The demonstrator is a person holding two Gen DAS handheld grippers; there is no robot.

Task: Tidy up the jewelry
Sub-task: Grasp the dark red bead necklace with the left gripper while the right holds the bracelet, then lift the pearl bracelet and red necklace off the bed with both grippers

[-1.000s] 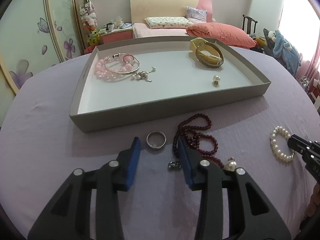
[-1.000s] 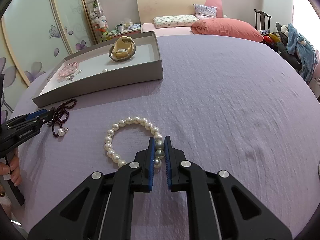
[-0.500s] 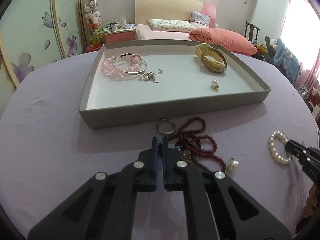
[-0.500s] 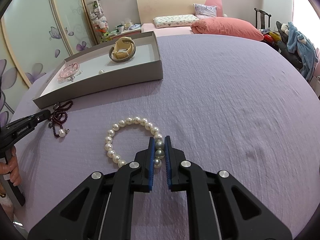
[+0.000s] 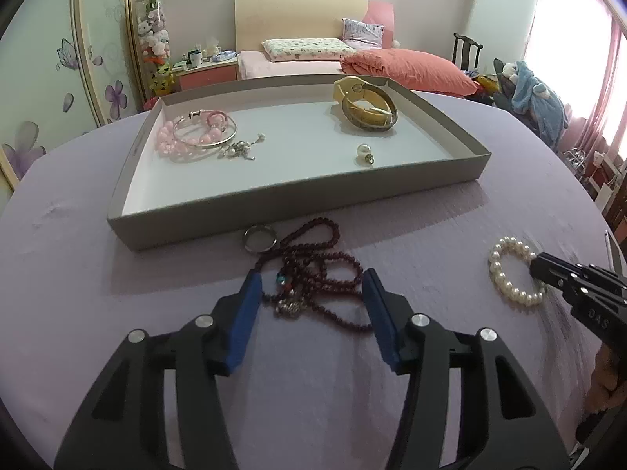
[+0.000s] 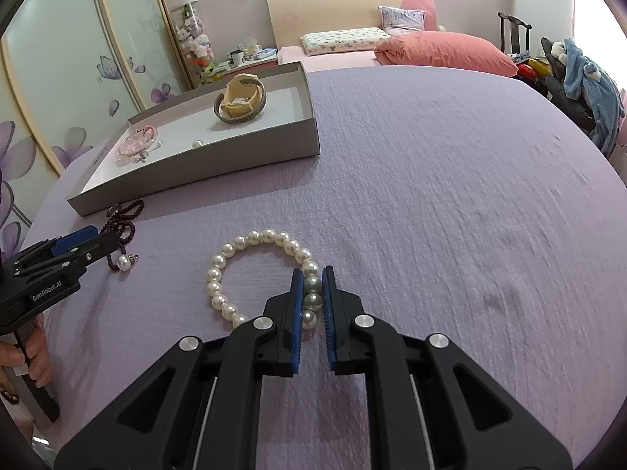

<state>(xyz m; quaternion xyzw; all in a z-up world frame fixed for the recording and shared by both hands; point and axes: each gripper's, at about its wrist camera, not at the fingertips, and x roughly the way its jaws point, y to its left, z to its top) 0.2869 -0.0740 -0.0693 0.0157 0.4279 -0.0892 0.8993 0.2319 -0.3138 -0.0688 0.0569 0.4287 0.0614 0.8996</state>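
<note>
On the purple-clothed desk [image 5: 509, 180] the shallow grey cardboard tray [image 5: 274, 211] sits far and left of centre. In its left part lie a pink bead bracelet with a silver bangle [image 5: 198, 137] and a small silver charm cluster [image 5: 241, 150]; to the right, a yellow watch inside a dark bangle [image 5: 368, 111] and a loose pearl earring [image 5: 364, 152].

Just near the tray's front wall, on the cloth, a plain silver ring [image 5: 258, 238] touches the tangled dark red bead necklace [image 5: 317, 270] (its small metal pendant lies at the near edge). The left claw [image 5: 311, 301] has just been opening; its blue pads [image 5: 250, 305] now stand wide on either side of the necklace's near loops, pressing nothing.

Right of that lies the white pearl bracelet [image 6: 250, 270], well apart from the necklace. The right claw [image 6: 312, 293] is closed on the bracelet's right side, pearls pinched between its pads, and the bracelet rests flat on the cloth.
</note>
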